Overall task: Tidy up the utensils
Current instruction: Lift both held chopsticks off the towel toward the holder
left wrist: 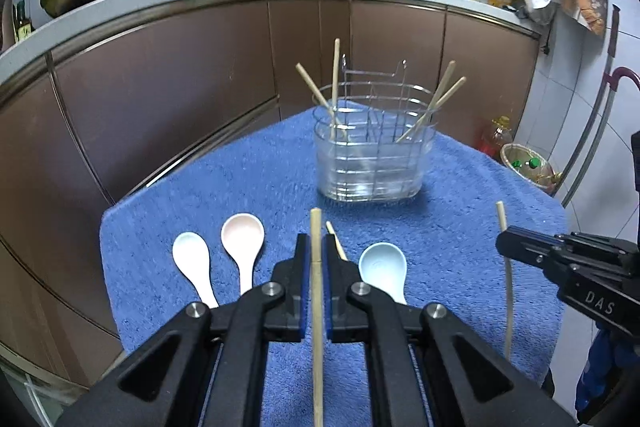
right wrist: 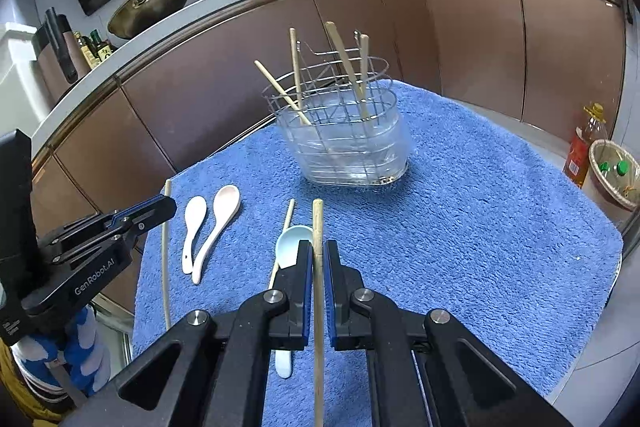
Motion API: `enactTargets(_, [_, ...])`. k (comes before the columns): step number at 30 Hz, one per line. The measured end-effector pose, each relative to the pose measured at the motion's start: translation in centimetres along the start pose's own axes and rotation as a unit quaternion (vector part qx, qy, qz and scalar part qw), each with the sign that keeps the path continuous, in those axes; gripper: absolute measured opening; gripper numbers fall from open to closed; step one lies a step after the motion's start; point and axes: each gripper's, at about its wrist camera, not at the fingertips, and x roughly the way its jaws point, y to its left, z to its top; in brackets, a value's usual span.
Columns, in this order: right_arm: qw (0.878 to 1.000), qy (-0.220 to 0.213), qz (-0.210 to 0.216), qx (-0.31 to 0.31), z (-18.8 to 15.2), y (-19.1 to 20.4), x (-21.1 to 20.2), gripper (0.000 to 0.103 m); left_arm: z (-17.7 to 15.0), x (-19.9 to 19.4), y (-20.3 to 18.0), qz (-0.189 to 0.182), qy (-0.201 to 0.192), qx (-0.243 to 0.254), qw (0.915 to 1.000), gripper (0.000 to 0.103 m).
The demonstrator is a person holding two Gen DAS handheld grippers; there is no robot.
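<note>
Each hand-held gripper, left (left wrist: 316, 251) and right (right wrist: 318, 255), is closed on one chopstick (left wrist: 317, 307), pointing toward the holder (left wrist: 370, 147) so you can drop it inside

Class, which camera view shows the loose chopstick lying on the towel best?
The right wrist view: the loose chopstick lies beside the blue spoon, mostly exposed. In the left wrist view, the left gripper hides all but its short tip.
</note>
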Motion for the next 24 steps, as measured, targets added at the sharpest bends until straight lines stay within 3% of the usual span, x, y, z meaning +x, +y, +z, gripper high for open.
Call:
enactTargets(13, [0.998, -0.051, 0.012, -0.033, 0.9, 2.4, -2.3, 0.006, 0.1, -2.0, -1.0, 0.012, -0.043, 0.017, 0.9988, 0.005])
enactTargets(18, [0.996, -0.079, 0.023, -0.04, 1.7, 2.8, -3.0, 0.006, 0.6, -1.9, -0.4, -0.004, -0.043, -0.002, 0.9991, 0.005])
enactTargets(24, [0.99, -0.123, 0.034, -0.056, 4.1, 3.7, -3.8, 0.006, 3.0, -2.4, 1.4, -0.057, -0.066, -0.046, 0.9951, 0.005])
